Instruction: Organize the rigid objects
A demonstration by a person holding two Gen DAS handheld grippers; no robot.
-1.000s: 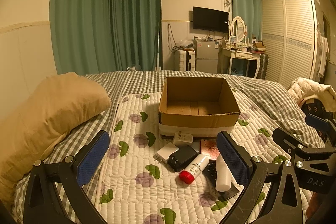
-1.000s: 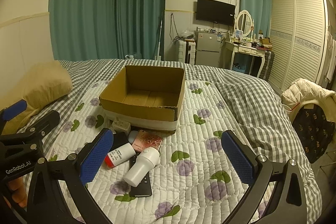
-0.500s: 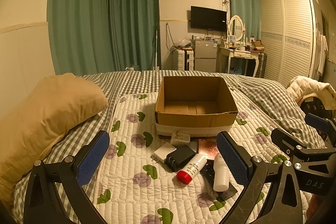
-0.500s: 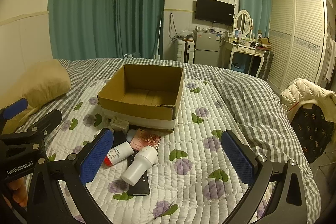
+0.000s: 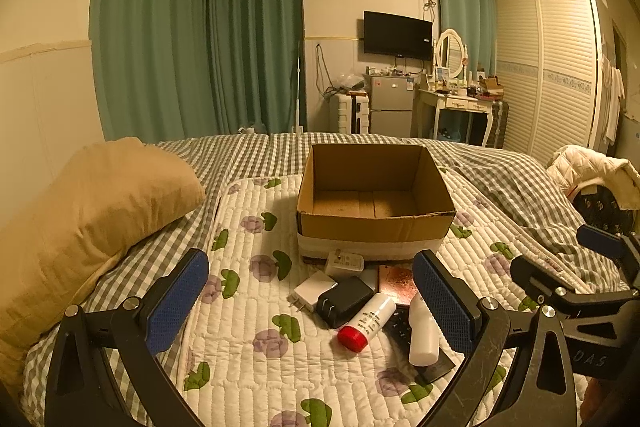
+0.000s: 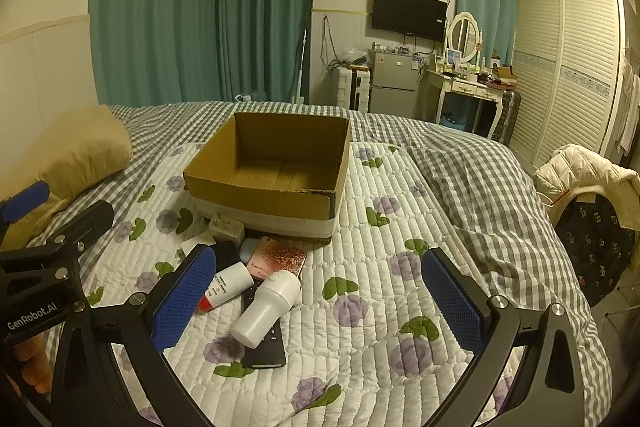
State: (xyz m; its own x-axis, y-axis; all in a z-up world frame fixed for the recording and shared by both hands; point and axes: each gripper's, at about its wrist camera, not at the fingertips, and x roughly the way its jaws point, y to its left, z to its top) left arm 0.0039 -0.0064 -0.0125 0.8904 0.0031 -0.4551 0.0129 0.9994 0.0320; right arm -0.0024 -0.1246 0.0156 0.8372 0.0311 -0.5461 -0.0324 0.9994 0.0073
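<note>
Your left gripper (image 5: 310, 299) hangs above the quilt (image 5: 240, 343) on the bed, its jaws wide apart and holding nothing. Your right gripper (image 6: 318, 287) is the same, jaws apart and empty. The box (image 5: 374, 203) stands open on the quilt ahead of you. Just in front of its near wall the things lie in one heap: a white plug (image 5: 343, 262) touching the box, a white charger (image 5: 314, 290), a black charger (image 5: 345, 301), a pink card (image 6: 276, 259), a tube (image 5: 366, 322) with a red cap, and a white bottle (image 6: 267, 307) lying across a black remote (image 6: 264, 347). A pillow (image 5: 88, 211) lies at your left
</note>
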